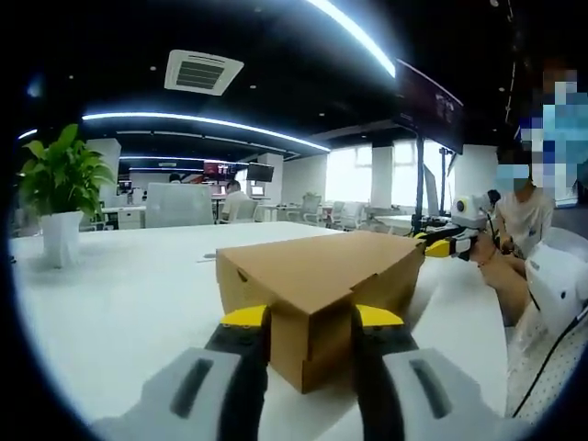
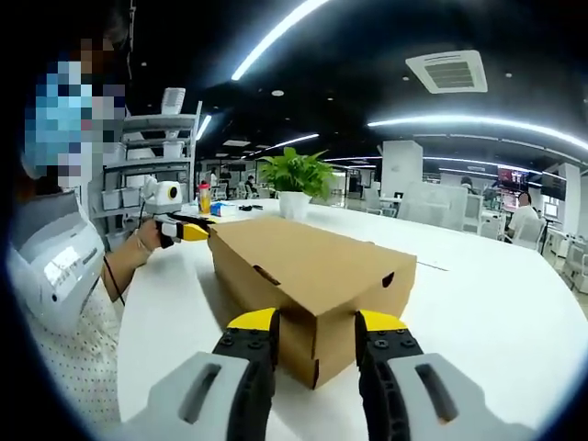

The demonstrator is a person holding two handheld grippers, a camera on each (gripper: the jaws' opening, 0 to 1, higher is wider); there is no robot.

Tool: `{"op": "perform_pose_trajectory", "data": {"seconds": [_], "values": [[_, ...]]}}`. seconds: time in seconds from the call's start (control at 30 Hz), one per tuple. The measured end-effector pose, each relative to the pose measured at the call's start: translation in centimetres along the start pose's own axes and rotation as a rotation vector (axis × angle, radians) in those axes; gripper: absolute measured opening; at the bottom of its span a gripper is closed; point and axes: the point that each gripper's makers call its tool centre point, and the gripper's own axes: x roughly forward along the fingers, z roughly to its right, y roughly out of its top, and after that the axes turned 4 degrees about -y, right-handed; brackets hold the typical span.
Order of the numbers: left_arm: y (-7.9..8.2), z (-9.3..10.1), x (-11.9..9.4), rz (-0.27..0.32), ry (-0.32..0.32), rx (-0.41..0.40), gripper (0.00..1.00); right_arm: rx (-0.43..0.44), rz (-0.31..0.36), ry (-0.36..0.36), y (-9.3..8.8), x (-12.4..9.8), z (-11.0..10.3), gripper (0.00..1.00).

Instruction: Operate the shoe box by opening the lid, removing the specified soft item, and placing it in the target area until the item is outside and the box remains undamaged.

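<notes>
A closed cardboard shoe box (image 1: pixel 322 294) sits on a white table (image 1: pixel 129 303), lid down, contents hidden. The left gripper (image 1: pixel 310 344) and right gripper (image 2: pixel 315 354) each have jaws spread astride opposite corners; contact is unclear

Shoe box (image 1: pixel 322 289) on table (image 1: pixel 129 303), plant (image 1: pixel 62 193) behind.
</notes>
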Motion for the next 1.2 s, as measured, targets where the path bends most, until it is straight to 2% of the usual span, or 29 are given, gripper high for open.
{"op": "perform_pose_trajectory", "data": {"seconds": [0.33,0.53,1.2], "values": [[0.2,0.0,0.1,0.006,0.002,-0.014,0.34,-0.004,0.028,-0.010,0.6,-0.2,0.2,0.32],[1.3,0.1,-0.2,0.066,-0.010,-0.044,0.34,0.048,0.081,0.004,1.4,-0.5,0.4,0.32],[1.6,0.2,-0.1,0.084,-0.003,-0.029,0.35,0.051,0.124,0.005,2.0,-0.4,0.3,0.32]]}}
